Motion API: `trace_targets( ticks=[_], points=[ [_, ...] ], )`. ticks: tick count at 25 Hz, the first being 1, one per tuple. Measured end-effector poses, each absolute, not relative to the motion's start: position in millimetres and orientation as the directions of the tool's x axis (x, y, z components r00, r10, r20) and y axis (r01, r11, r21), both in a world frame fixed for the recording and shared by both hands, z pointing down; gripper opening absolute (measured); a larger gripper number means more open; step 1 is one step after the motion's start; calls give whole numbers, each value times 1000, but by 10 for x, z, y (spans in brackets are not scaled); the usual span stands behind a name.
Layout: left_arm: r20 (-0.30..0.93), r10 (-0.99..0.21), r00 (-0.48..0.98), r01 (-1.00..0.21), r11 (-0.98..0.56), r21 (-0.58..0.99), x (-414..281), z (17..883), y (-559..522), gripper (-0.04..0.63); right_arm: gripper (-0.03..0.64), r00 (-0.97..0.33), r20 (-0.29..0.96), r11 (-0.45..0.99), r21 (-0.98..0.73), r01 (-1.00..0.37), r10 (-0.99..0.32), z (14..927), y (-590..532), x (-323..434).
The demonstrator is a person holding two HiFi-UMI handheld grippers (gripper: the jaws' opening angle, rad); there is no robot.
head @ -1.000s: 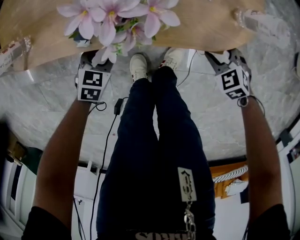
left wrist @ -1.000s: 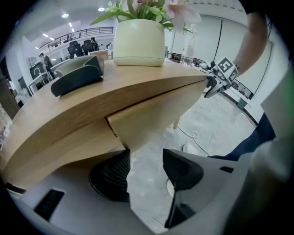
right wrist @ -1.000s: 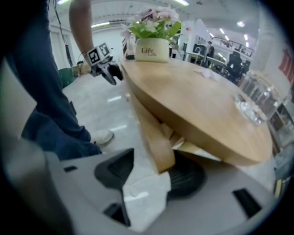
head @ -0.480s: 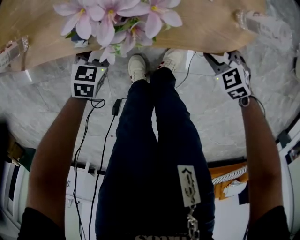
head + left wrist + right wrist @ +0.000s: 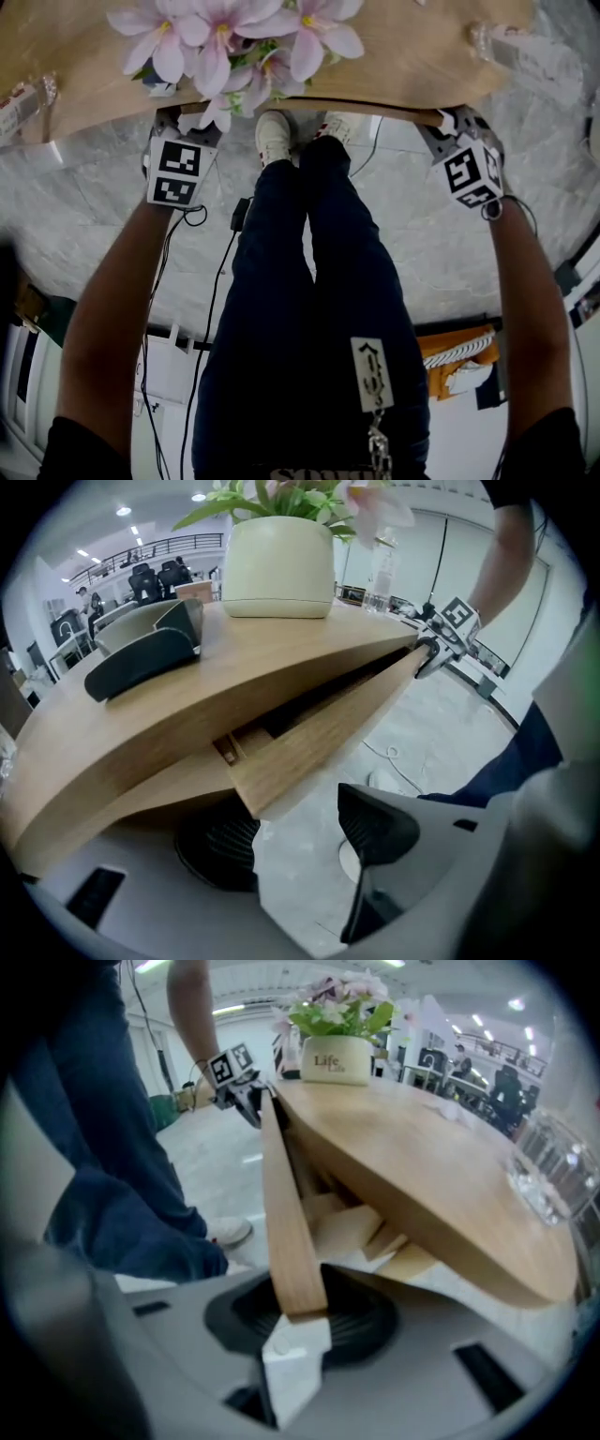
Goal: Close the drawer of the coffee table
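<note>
The coffee table (image 5: 422, 66) has a light wood top, and its drawer front (image 5: 319, 733) stands out slanted from under the edge. My left gripper (image 5: 298, 841) is open at the drawer front's near end, and its pads (image 5: 375, 827) touch nothing. Its jaws have spread a little wider within the last second. My right gripper (image 5: 298, 1335) holds the other end of the drawer front (image 5: 286, 1213). Its jaws have just been closing, and the board's end sits between them. In the head view both grippers (image 5: 183, 122) (image 5: 457, 120) reach under the table edge, tips hidden.
A cream pot (image 5: 281, 569) of pink flowers (image 5: 234, 37) and a dark holder (image 5: 141, 649) stand on the table. A glass (image 5: 553, 1176) sits near its right end. The person's legs (image 5: 309, 281) and shoes (image 5: 277, 136) stand between my grippers, and cables (image 5: 234, 211) trail on the marble floor.
A brown strip of the drawer front now shows under the table edge beside my right gripper. Both hands have hardly moved.
</note>
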State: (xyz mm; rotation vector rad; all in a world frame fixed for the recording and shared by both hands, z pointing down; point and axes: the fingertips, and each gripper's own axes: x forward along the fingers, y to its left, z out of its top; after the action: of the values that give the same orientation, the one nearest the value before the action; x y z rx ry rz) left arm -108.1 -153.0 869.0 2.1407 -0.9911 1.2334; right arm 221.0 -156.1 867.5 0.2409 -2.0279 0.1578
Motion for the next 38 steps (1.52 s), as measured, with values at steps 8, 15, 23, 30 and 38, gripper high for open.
trace_targets(
  ticks=[8, 15, 23, 30, 38],
  points=[
    [899, -376, 226, -757, -649, -81, -1182, 8732, -1485, 199, 124, -422, 899, 960, -5, -280, -118, 8682, -1501, 2216],
    [922, -324, 212, -753, -656, -57, -1171, 8730, -1140, 190, 126, -408, 909, 955, -44, -294, -84, 8694, -1152, 2230],
    [930, -302, 209, -760, -648, -40, -1165, 8740, -815, 190, 133, -418, 907, 945, -99, -312, -43, 8698, -822, 2226],
    [933, -292, 209, -771, -637, -26, -1169, 8739, -716, 189, 137, -407, 911, 930, -93, -355, -64, 8702, -728, 2228],
    [931, -299, 211, -788, -616, -20, -1171, 8744, -714, 190, 138, -404, 912, 924, -94, -372, -70, 8712, -726, 2222]
  ],
)
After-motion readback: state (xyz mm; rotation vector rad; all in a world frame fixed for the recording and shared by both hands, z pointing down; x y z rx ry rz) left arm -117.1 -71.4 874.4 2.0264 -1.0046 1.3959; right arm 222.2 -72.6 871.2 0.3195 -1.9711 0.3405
